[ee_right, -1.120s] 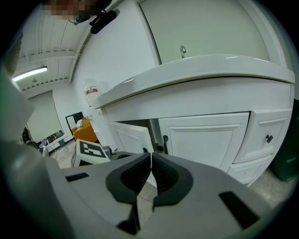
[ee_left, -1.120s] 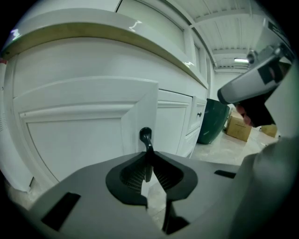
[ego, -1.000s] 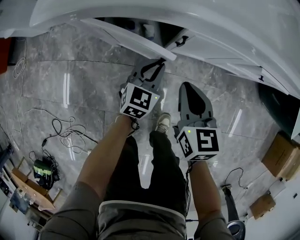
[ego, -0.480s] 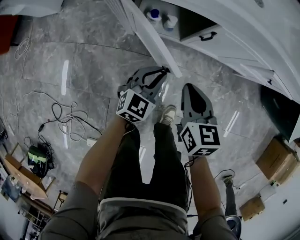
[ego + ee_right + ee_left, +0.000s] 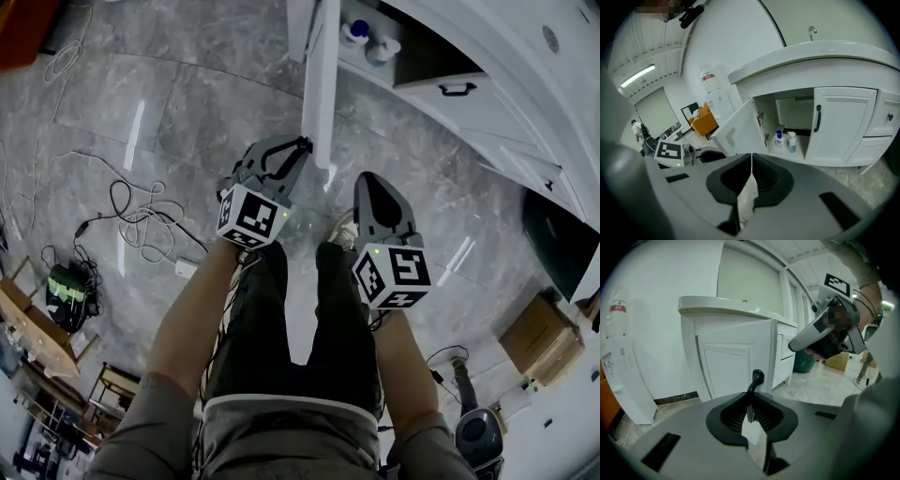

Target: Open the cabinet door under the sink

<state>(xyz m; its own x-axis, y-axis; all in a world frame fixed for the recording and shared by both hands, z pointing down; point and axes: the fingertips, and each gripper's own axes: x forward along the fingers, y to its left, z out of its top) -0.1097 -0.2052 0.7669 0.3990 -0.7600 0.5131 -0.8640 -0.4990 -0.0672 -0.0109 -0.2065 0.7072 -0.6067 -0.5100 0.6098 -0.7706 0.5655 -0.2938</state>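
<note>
The white cabinet door under the sink stands swung wide open and shows edge-on in the head view. My left gripper is shut on the door's black handle, which rises between its jaws in the left gripper view, with the door panel just behind. My right gripper hangs beside it to the right, shut and holding nothing. In the right gripper view its jaws meet, and beyond them are the open door and the open cabinet with two bottles inside.
The neighbouring door with a black handle stays shut. A drawer with a black pull sits further right. Cables lie on the marble floor at left; cardboard boxes and a dark bin stand at right. My legs are directly below.
The door has swung further open with my left gripper on its handle, baring the bottles inside. Both grippers have drawn back from the cabinet.
</note>
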